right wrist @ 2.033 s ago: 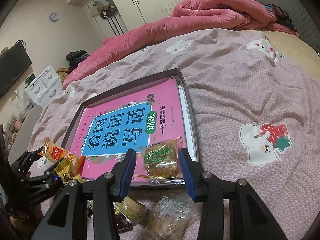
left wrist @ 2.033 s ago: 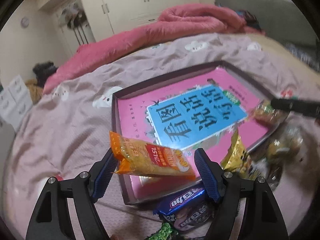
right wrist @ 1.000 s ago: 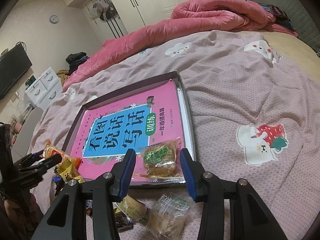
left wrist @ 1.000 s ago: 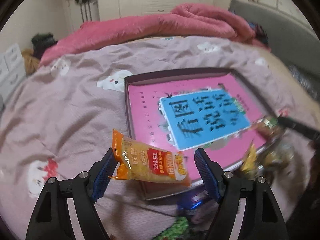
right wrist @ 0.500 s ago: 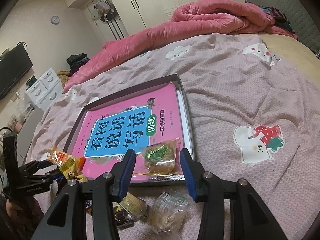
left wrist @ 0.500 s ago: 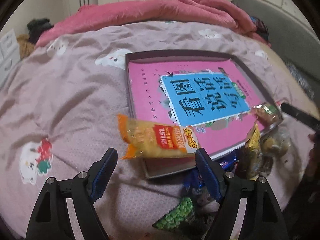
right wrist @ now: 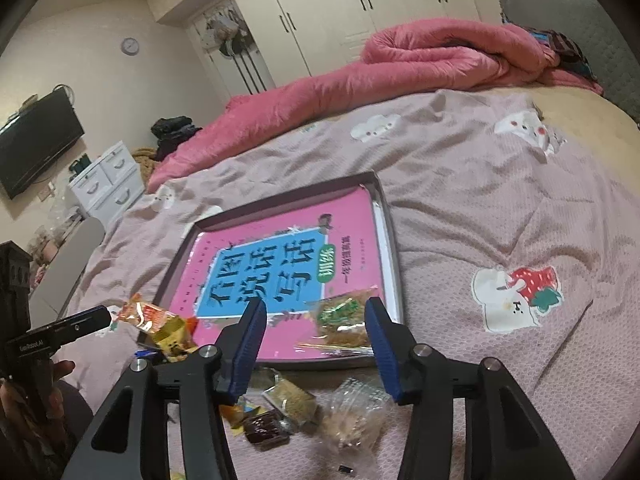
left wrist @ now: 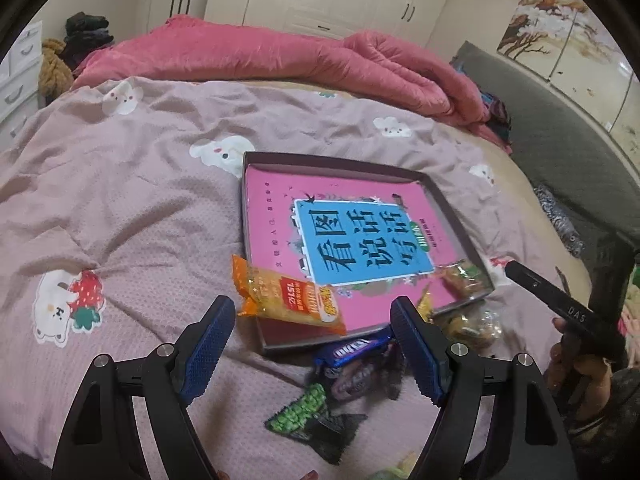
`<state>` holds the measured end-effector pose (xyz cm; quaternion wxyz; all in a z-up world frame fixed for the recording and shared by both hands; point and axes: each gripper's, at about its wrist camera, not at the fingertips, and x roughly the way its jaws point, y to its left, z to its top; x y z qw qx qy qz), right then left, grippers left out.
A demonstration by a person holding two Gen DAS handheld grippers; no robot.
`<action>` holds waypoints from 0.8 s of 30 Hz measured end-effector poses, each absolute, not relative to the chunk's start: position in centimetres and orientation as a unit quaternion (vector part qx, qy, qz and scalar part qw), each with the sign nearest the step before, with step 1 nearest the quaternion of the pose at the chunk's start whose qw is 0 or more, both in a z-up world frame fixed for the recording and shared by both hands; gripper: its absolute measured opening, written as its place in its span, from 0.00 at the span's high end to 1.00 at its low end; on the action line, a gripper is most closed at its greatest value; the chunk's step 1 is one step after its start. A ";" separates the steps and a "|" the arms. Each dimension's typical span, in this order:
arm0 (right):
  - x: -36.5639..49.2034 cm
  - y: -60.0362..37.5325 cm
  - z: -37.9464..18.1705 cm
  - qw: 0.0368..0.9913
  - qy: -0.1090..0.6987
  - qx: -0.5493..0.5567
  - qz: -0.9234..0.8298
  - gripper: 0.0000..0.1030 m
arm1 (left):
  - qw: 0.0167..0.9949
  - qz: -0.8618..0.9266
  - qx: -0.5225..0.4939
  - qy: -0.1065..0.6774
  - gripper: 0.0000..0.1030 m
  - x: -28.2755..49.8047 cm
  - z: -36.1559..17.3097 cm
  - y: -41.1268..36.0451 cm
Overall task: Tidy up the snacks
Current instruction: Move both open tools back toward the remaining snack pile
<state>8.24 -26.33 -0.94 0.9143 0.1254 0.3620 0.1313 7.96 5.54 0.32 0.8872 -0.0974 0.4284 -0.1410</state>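
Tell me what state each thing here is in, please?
Left gripper: fingers open, empty.
Right gripper: fingers just been opening, either side of the pastry packet, not pressing.
Orange snack packet: lying across tray corner.
Pastry packet: lying in tray.
Book: closed.
Wardrobe doors: shut.

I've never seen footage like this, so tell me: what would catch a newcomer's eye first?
Probably the bright pink book with its blue title panel, lying in a shallow tray on the bed's pink cartoon-print cover. Next, the orange snack packet lying across the tray's near corner, ahead of the left gripper's open blue-padded jaws. Loose wrapped snacks litter the cover just below the tray.
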 end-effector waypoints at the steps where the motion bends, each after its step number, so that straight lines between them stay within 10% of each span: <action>1: 8.0 -26.2 -0.7 0.915 0.359 0.123 0.135 0.48 | 0.887 -0.143 -0.097 0.428 0.21 7.6 0.5 5.5; 24: 4.6 -27.9 0.3 0.906 0.382 0.130 0.126 0.43 | 0.820 -0.281 0.033 0.497 0.21 0.9 -1.7 -2.2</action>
